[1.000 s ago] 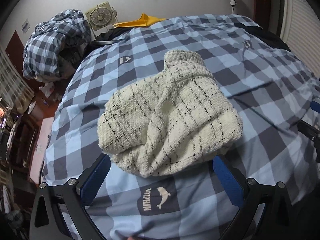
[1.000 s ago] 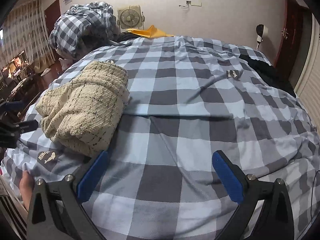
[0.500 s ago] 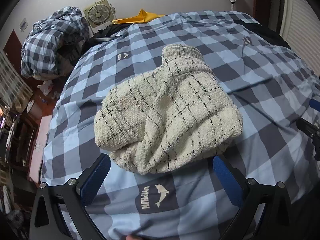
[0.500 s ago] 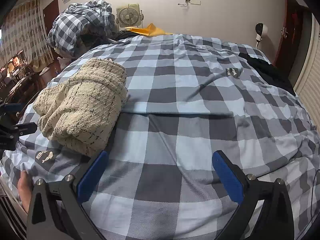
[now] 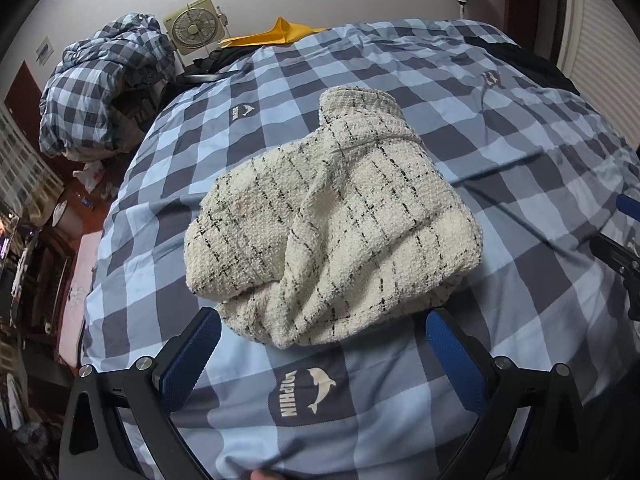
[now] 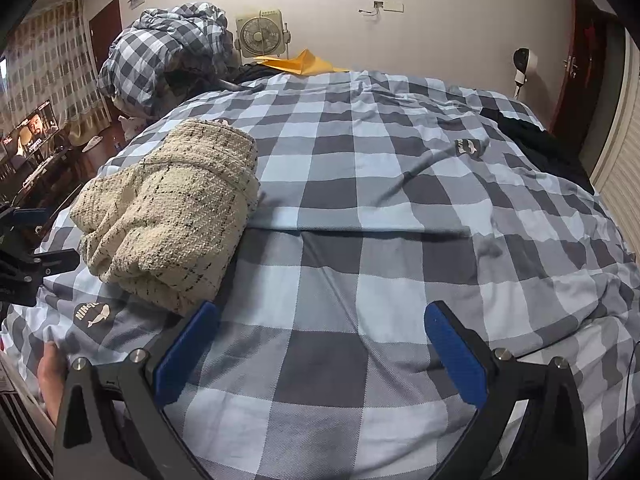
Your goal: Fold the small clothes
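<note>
Blue-and-grey checked bed cover (image 5: 500,152) fills both views, white wall behind. Bundled checked quilt (image 6: 168,52) heaped at far left corner; beige box fan (image 6: 262,34) beside it. Cream tweed garment with black flecks (image 5: 332,216), folded into thick bundle, lies on cover, left of centre in right-wrist view. Left gripper (image 5: 320,354): blue-padded jaws apart, just short of garment's near edge, holding nothing. Right gripper (image 6: 316,346): jaws apart, over bare cover beside garment.
</note>
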Demonstrator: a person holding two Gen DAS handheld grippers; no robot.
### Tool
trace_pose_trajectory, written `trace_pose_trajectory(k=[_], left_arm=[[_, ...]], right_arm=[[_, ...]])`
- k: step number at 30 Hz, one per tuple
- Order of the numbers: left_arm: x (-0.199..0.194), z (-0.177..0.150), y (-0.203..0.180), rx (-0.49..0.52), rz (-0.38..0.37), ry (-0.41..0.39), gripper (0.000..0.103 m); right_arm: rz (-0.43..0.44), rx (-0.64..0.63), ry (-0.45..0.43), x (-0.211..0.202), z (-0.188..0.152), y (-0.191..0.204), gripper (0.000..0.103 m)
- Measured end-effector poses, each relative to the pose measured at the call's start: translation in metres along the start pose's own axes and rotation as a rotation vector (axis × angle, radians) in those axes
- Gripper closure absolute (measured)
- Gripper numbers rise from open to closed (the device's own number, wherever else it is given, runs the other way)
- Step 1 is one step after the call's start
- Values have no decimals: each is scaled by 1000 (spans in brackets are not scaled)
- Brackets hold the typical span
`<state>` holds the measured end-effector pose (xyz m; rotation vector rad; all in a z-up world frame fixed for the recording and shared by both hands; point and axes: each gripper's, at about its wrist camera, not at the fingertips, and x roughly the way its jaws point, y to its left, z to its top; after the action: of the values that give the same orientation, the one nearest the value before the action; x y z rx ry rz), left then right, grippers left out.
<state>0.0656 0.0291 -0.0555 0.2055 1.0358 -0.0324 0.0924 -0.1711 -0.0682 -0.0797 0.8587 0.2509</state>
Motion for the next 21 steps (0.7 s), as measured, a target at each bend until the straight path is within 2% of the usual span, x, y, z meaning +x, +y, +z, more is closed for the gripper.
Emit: trace_pose_trajectory(k=[21], left_arm=[[4,-4,-1,5,-11,3,0]], right_arm=[[-1,-15,15,2,-1,5,2]])
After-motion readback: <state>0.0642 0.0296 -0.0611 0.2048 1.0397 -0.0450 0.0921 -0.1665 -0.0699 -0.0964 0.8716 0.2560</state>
